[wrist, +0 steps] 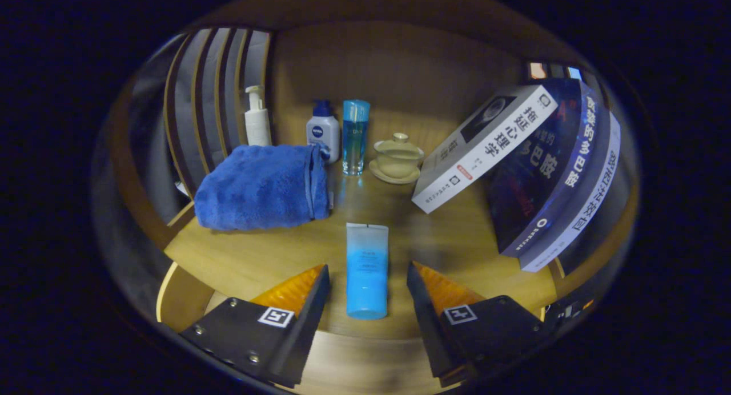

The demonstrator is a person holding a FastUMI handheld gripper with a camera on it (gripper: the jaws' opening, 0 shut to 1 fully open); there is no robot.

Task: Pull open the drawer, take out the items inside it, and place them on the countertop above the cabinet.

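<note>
So the wooden countertop (pixel 262 258) takes up most of the scene, with a wood back panel behind it. Biggest things on it are the leaning books (pixel 548 172) off to the right past the fingers (three of them, I think, tilted against each other, and the far ends get lost in the dark). Next is the folded blue towel (pixel 262 186) on the left, just ahead of the fingers. Behind it stand a white pump bottle (pixel 257 118), a small white bottle with a dark blue cap (pixel 322 132) and a clear blue bottle (pixel 355 137), with a lidded pale cup on a saucer (pixel 398 158) beside them.

The tube (pixel 367 269) is light blue fading to frosted white at the far end, lying flat on the countertop, lengthwise between the fingers. The gripper (pixel 367 278) is spread open, with a gap on each side of the tube, so not touching it
</note>
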